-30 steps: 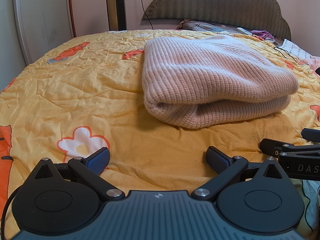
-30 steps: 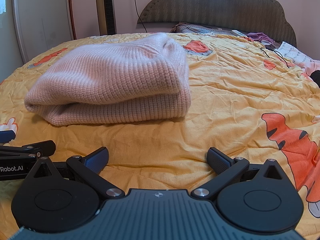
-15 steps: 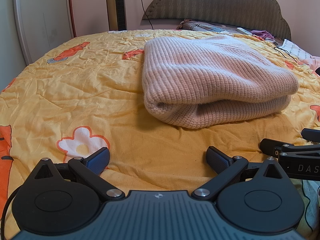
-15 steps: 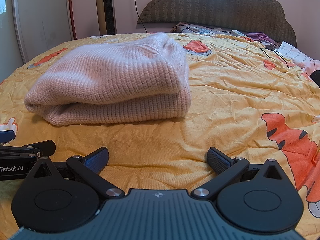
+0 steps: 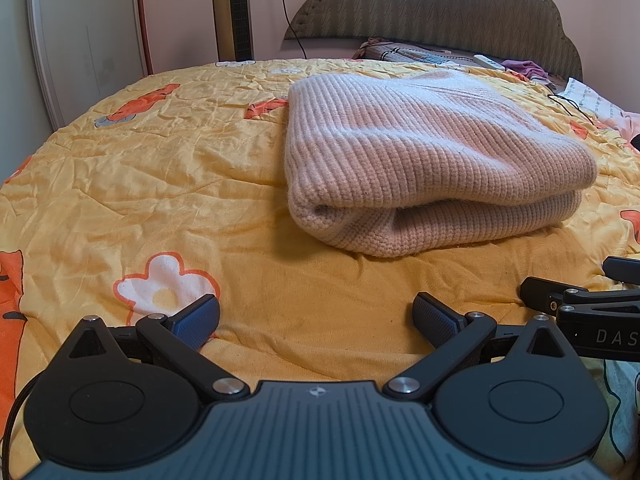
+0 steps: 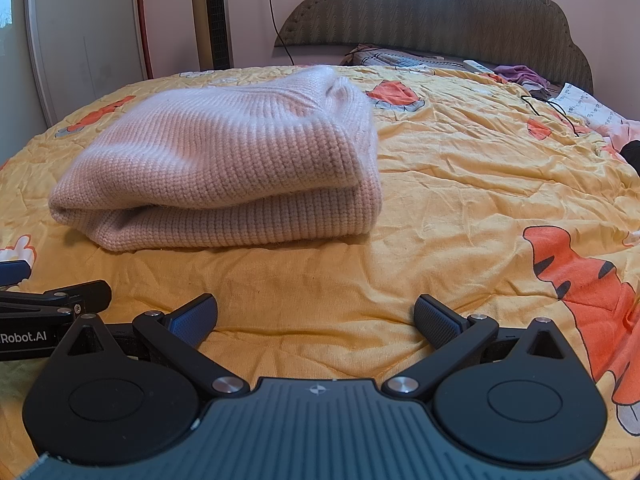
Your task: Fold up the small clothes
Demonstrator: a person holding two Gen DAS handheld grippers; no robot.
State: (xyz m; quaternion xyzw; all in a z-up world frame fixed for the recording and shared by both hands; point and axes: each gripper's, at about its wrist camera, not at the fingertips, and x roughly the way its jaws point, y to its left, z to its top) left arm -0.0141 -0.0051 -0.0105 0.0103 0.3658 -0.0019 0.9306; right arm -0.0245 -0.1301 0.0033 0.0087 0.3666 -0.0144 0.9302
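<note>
A folded pink knit sweater (image 5: 432, 168) is lying on the yellow bedspread (image 5: 160, 184), short of the headboard (image 5: 440, 4). Just before the sweater, the left gripper (image 5: 316, 318) and right gripper (image 6: 316, 316) are resting side by side, jaws spread, gripping nothing.

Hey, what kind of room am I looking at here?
Most likely a bedroom: a folded pink knit sweater lies on a bed with a yellow cartoon-print sheet, a padded headboard stands behind it, and a tower fan stands by the wall.
</note>
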